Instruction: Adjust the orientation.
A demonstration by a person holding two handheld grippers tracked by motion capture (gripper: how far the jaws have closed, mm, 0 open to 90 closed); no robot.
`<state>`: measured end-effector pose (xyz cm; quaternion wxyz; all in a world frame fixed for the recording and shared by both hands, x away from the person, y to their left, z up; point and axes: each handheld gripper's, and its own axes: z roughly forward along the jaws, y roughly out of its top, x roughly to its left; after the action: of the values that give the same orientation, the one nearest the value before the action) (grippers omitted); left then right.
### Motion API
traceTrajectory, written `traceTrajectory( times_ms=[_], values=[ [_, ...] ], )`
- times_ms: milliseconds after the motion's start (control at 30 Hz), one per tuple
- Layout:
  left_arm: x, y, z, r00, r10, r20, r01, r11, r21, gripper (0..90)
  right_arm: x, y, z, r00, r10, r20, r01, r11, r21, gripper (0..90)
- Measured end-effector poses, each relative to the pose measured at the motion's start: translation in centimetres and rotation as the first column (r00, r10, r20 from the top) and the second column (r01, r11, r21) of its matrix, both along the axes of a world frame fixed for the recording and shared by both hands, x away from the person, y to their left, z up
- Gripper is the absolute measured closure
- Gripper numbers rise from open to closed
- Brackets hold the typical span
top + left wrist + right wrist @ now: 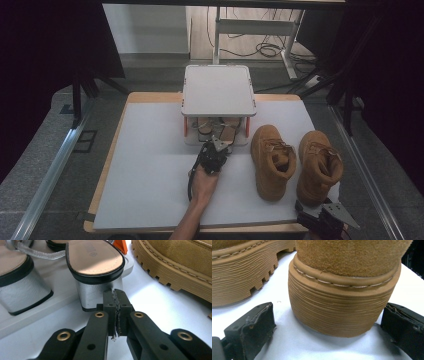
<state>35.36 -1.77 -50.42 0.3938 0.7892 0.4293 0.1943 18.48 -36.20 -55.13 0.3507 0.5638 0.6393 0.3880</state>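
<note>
Left gripper (115,293) pressed together on nothing, tips just short of the silver block heel of a sandal (96,277) on the lower shelf of the small rack (219,90). Right gripper (327,322) spread wide, the heel of the right-hand tan boot (344,302) between its jaws, pads not yet touching. Seemingly at the reach-and-grasp step. Next, probably: closing on the boot heel; reopening the left around the sandal heel.

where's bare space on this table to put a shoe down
The wide white stretch left of the left gripper, out to the table's left edge. The right half is crowded: rack, sandals under it, and two boots.
</note>
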Motion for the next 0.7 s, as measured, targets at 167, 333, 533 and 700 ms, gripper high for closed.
traceTrajectory(
  times_ms=[167,333,533,700],
  values=[
    [0.4,-0.6,0.0,0.9997,-0.002,0.023,0.001,0.9994,0.035,89.2,0.0,0.0,0.0,1.0,0.0,0.0,0.0,1.0,0.0,0.0],
    [1.0,-1.0,0.0,0.9993,0.006,0.037,-0.008,0.9987,0.051,89.1,0.0,0.0,0.0,1.0,0.0,0.0,0.0,1.0,0.0,0.0],
    [2.1,-1.5,0.1,0.9994,0.003,0.034,-0.006,0.9972,0.074,89.1,0.0,0.0,0.0,1.0,0.0,0.0,0.0,1.0,0.0,0.0],
    [2.7,-1.8,0.1,0.9995,-0.004,0.032,0.001,0.9962,0.087,89.2,0.0,0.0,0.0,1.0,0.0,0.0,0.0,1.0,0.0,0.0]
  ],
)
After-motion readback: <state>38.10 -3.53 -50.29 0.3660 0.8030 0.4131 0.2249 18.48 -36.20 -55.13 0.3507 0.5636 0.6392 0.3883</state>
